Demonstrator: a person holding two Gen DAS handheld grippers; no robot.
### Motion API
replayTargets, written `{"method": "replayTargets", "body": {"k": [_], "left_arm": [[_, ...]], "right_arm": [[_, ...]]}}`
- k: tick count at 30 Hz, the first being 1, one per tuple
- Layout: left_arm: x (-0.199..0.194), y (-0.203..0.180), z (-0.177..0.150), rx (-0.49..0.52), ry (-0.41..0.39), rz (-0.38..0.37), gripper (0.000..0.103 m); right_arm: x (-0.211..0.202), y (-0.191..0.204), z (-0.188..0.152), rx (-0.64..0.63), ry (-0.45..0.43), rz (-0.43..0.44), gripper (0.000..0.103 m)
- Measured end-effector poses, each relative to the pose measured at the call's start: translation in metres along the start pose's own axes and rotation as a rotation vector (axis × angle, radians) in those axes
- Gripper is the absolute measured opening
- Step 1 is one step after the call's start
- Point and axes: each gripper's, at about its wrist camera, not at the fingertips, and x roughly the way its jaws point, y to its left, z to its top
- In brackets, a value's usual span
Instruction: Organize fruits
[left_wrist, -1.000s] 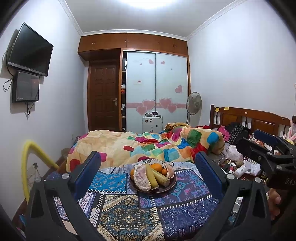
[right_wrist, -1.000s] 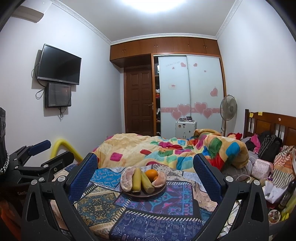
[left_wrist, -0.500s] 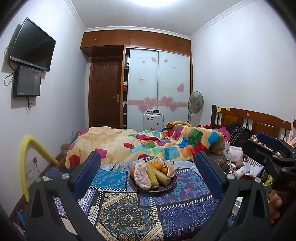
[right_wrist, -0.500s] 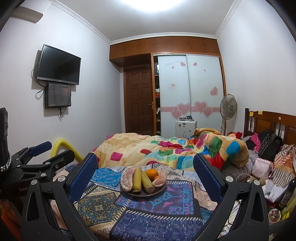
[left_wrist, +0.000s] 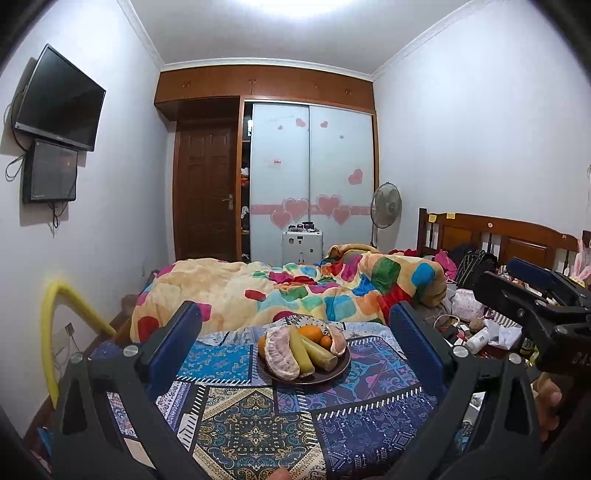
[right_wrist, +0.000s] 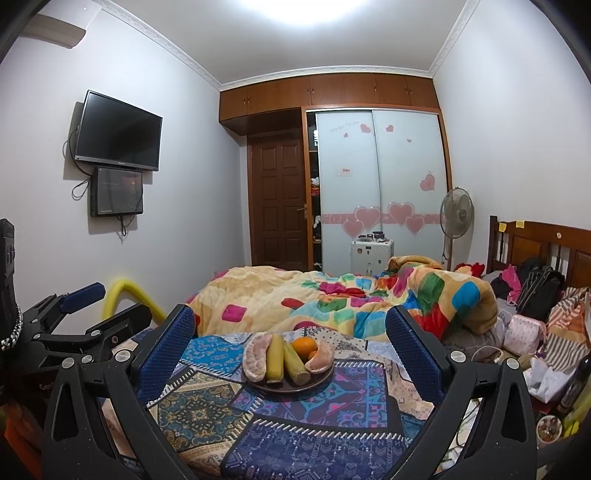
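A dark round plate (left_wrist: 334, 373) sits on a patterned cloth (left_wrist: 240, 417). It holds peeled pomelo pieces (left_wrist: 281, 353), two yellow-green banana-like fruits (left_wrist: 317, 353) and oranges (left_wrist: 311, 332). The same plate (right_wrist: 321, 378) with pomelo (right_wrist: 255, 356) and an orange (right_wrist: 304, 345) shows in the right wrist view. My left gripper (left_wrist: 295, 343) is open and empty, short of the plate. My right gripper (right_wrist: 290, 345) is open and empty, also short of the plate. Each gripper shows at the edge of the other's view.
A bed with a colourful quilt (left_wrist: 295, 291) lies behind the cloth. Bags and clutter (right_wrist: 532, 328) are at the right by the wooden headboard (left_wrist: 498, 240). A yellow tube (left_wrist: 55, 325) stands at the left wall. A wardrobe, door and fan are at the back.
Both views have shifted only slightly; the left wrist view has tilted a little. The plate and fruits have not moved. Both grippers stay open.
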Motion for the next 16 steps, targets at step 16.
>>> {"method": "replayTargets", "body": {"k": [16], "left_arm": [[-0.0025,-0.0023,0.0025,0.001,-0.005,-0.014,0.103]], "right_arm": [[-0.0012,-0.0007,0.0005,0.001,-0.001,0.002,0.103]]}}
